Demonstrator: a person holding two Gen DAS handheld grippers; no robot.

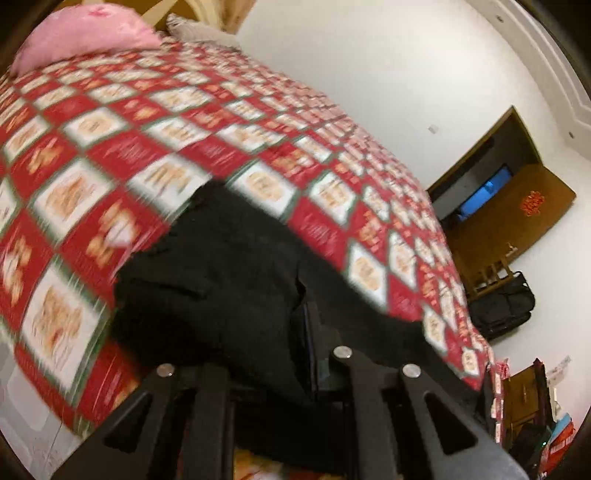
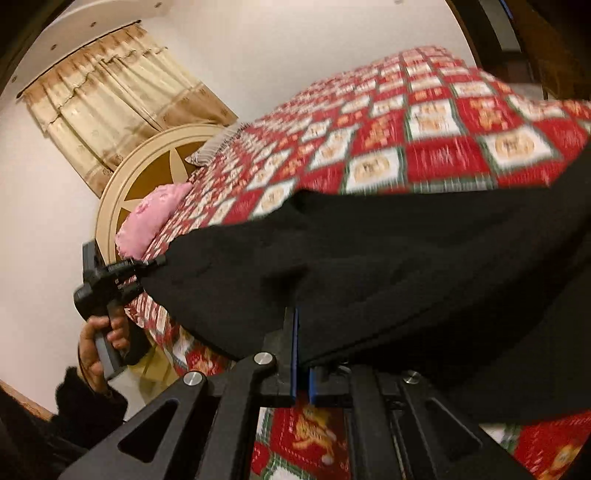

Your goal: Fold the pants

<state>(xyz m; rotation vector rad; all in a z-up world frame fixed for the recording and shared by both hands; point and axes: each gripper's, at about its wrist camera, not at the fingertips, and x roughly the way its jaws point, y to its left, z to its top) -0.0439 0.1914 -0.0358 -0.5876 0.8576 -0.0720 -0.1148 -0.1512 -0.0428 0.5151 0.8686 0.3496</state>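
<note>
Bed (image 1: 229, 122) with red checked cover; black pants (image 1: 221, 266), pink pillow (image 1: 88, 33) on it.

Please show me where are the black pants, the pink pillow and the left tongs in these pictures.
black pants (image 2: 388, 258), right wrist view, on the middle of the lifted cloth.
pink pillow (image 1: 88, 33), left wrist view, on its top face.
left tongs (image 2: 157, 263), right wrist view, at the tips shut on the pants' edge.

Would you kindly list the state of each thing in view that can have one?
Pants: black, bunched, lifted off the bedspread between both grippers.
Left gripper: shut on the pants' edge.
Right gripper: shut on the pants.
Bedspread: spread flat over the bed.
Pink pillow: lying at the headboard end.
Curtains: drawn closed.
</note>
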